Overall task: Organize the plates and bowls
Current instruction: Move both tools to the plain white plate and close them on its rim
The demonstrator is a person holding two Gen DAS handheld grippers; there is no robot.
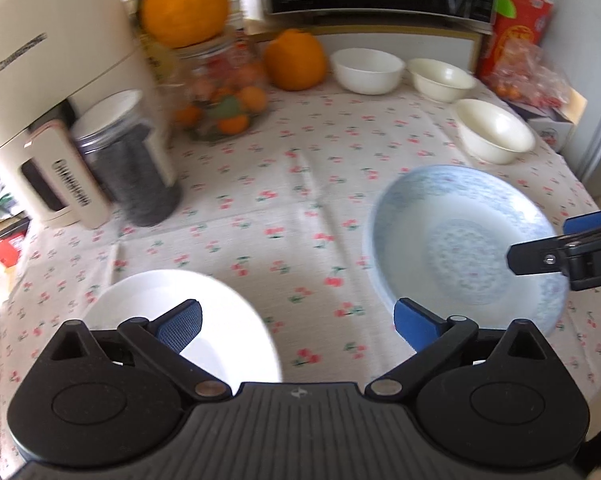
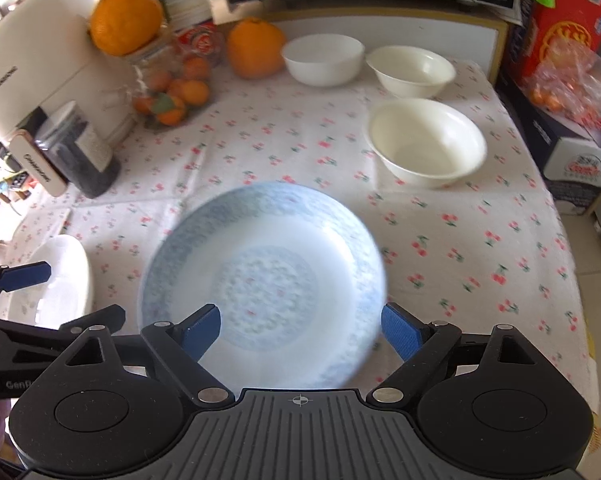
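Note:
A blue-patterned plate [image 2: 268, 280] lies on the flowered tablecloth; it also shows in the left wrist view [image 1: 460, 244]. My right gripper [image 2: 300, 332] is open, hovering over the plate's near edge, empty. A plain white plate [image 1: 204, 320] lies at the near left, also in the right wrist view [image 2: 60, 280]. My left gripper [image 1: 296, 328] is open and empty, with its left finger over the white plate. Three white bowls stand at the back right: [image 2: 322, 58], [image 2: 410, 70], [image 2: 426, 140].
A cream appliance [image 1: 40, 92], a dark jar [image 1: 128, 160], a glass jar of small oranges [image 1: 220, 88] and two big oranges [image 1: 296, 60] stand at the back left. A red box and bags [image 2: 564, 52] stand at the right. The table edge [image 2: 572, 280] runs along the right.

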